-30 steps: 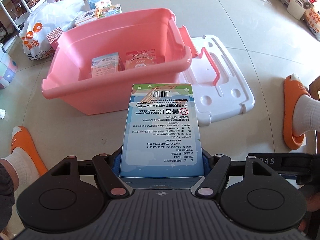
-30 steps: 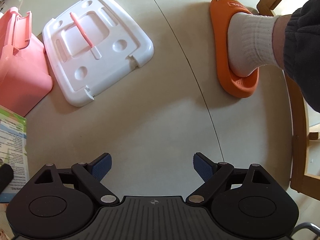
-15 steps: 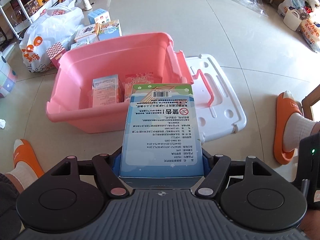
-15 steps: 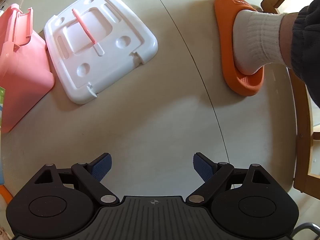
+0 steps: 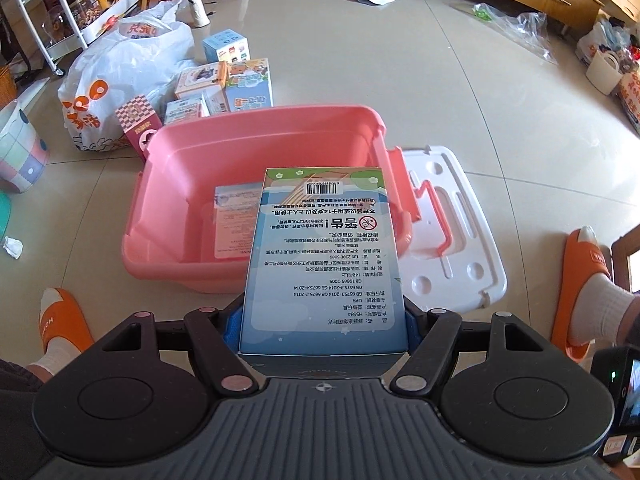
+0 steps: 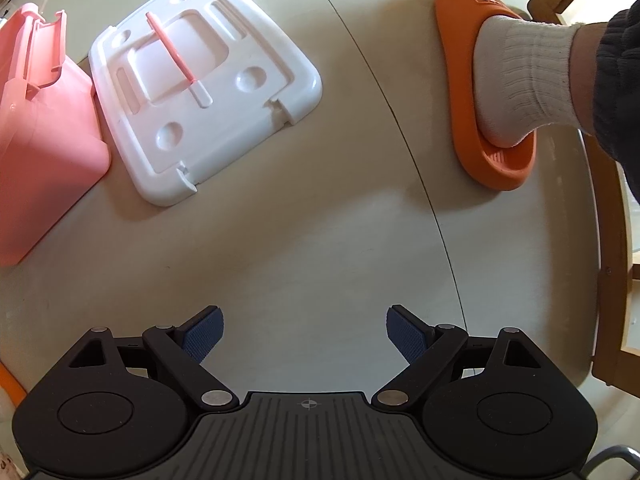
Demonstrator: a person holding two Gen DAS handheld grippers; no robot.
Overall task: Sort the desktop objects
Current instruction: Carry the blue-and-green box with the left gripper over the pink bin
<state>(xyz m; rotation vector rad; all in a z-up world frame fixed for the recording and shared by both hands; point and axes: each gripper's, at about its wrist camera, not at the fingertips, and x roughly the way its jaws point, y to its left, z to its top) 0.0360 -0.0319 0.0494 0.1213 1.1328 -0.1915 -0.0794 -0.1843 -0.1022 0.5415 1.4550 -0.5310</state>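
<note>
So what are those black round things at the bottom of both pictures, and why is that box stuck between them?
Those black parts are claws that a person holds, one in each hand. A small camera sits on each claw and looks forward along its two fingers, so you get one picture from each hand.

In the left-hand picture, the left claw is squeezing a tall blue cardboard box with printed writing. Ahead of it on the floor is a pink plastic tub with another box already inside.

In the right-hand picture, the right claw is open and holds nothing. It looks down at the shiny tiled floor, the tub's flat white plastic lid with a pink handle, and the person's foot in an orange slipper.
</note>
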